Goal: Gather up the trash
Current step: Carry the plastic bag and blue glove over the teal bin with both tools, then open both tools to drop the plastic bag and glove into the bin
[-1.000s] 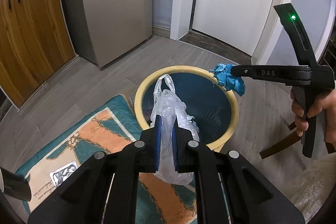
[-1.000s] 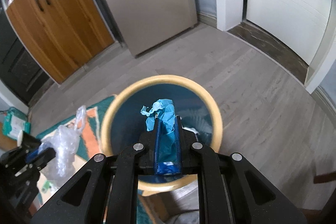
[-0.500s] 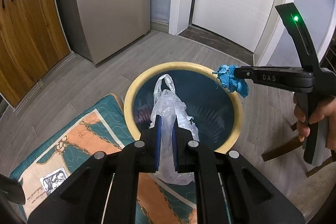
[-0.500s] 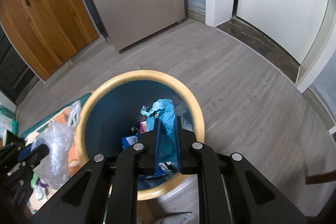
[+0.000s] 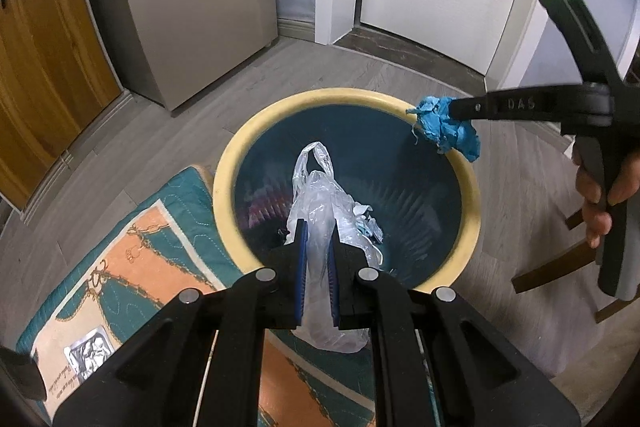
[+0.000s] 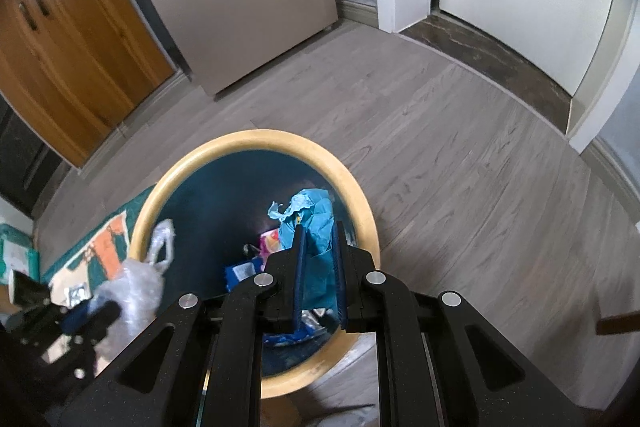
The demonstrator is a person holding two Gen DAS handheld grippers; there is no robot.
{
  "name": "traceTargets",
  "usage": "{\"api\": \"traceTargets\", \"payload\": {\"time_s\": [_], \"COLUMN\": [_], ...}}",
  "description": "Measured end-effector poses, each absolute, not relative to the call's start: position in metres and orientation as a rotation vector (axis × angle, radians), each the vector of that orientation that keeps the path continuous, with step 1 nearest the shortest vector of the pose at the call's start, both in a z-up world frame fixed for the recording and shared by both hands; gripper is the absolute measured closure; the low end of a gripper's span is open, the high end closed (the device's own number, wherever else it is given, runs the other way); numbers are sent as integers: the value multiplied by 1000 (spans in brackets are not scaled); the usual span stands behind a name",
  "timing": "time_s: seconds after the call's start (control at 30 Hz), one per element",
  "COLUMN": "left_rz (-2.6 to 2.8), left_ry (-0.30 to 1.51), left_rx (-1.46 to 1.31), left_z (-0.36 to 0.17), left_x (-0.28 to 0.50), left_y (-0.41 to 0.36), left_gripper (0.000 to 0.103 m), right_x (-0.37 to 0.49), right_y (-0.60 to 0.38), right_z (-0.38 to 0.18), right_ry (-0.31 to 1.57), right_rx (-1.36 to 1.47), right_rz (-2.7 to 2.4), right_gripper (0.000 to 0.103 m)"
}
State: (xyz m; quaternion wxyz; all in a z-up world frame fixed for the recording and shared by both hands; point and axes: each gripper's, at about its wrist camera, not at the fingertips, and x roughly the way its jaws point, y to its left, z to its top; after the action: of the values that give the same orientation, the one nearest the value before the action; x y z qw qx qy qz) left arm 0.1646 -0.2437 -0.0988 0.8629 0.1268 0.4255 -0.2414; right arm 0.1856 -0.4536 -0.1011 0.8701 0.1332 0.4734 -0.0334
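Grey wood-plank floor (image 6: 460,147) of a hallway, white doors and a wooden cabinet (image 6: 68,39) behind, patterned teal-and-orange rug (image 5: 132,267) lying beside a round dark-blue waste bin with a pale yellow rim (image 5: 470,195). Left hand-held gripper (image 5: 317,259) clamping a crumpled clear plastic bag (image 5: 320,195) and hanging it over the near side of the bin's opening. Right hand-held gripper (image 6: 318,259) pinching a wad of crumpled blue paper (image 6: 312,215) above the far-right part of the opening, in the left view sitting right over the rim. Wrappers and scraps already lying in the bottom of the bin.

Risking a miss on the right: with the blue wad hovering so close to the rim, likely glancing off the yellow edge and landing on the floor if let go here. Risking a snag on the left: thin film probably clinging to the blue pads (image 5: 301,267) after opening, or drifting sideways onto the rug rather than dropping straight. Also hanging low, the bag's bottom perhaps catching the near rim. Crowding both tools over one opening, possibly knocking one load loose. Small silvery foil packet (image 5: 86,351) on the rug apparently not yet collected.
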Motion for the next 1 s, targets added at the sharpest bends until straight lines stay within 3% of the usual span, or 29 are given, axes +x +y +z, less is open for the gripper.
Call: {"api": "traceTargets", "payload": {"time_s": [0.33, 0.47, 0.57, 0.83, 1.0], "left_rz": [-476, -457, -442, -423, -393], "left_ry": [851, 843, 835, 806, 790], "left_rx": [206, 195, 192, 193, 180], "left_z": [-91, -88, -86, -77, -69], "left_x": [174, 172, 172, 168, 164], "left_y": [-241, -238, -235, -227, -213], "left_gripper": [94, 87, 66, 42, 26], "right_x": [186, 184, 183, 185, 180], "right_y": [-445, -441, -439, -433, -423], "right_z": [-97, -91, -87, -82, -74], "right_ry": [958, 919, 902, 887, 862], "right_rx": [332, 334, 332, 330, 324], "right_rz": [27, 71, 83, 84, 88], "right_gripper": [89, 87, 76, 51, 24]}}
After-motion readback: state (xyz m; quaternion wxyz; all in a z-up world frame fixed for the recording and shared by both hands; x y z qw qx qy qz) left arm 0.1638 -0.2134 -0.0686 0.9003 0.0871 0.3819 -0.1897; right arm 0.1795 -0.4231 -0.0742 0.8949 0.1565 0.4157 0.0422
